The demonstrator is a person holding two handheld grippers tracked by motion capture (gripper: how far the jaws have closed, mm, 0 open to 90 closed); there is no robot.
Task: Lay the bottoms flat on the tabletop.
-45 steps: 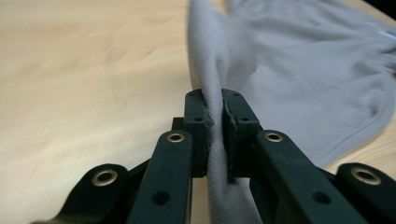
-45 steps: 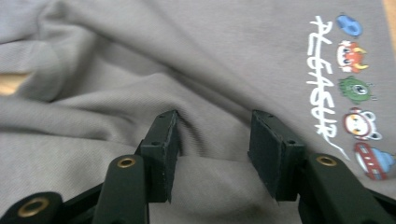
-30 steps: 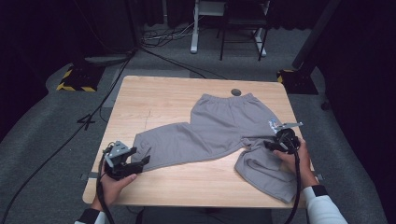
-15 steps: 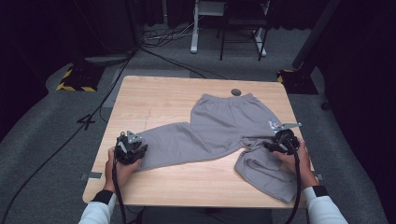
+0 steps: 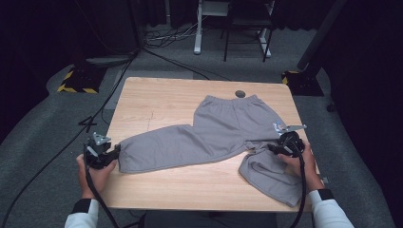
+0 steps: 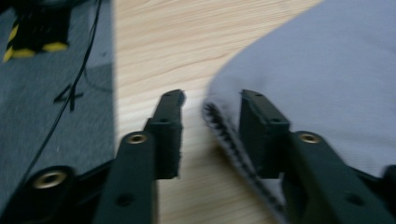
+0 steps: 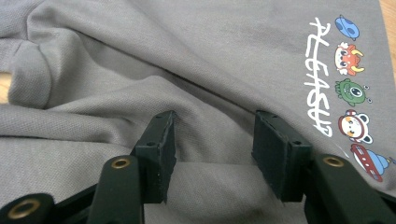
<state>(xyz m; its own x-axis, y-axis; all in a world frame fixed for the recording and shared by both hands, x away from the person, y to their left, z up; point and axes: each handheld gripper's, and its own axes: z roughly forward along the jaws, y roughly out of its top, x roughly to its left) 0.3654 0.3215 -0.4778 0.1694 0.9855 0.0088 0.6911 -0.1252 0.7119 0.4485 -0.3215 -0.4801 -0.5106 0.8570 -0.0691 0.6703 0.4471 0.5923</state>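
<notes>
Sweatpants (image 5: 223, 133) lie unfolded on tabletop (image 5: 157, 99). Left tool (image 5: 115, 153), jaws just reopening, straddles the leg cuff (image 6: 219, 126) ungripped; right tool (image 5: 272, 148) released over bunched fabric. Folding remains.

High view overhead, facing forward; gripper views close (shared: sweatpants (image 5: 214, 135)).

Light wood surface (image 5: 157, 104), rectangular, standing on grey carpet floor (image 5: 43, 128). Grey sweatpants (image 5: 223, 128) lie flat on it, waistband at the far edge, one leg stretched toward the near-left corner, the other bunched at the near-right, partly over the edge. Small dark round disc (image 5: 240, 93) just beyond the waistband.
</notes>
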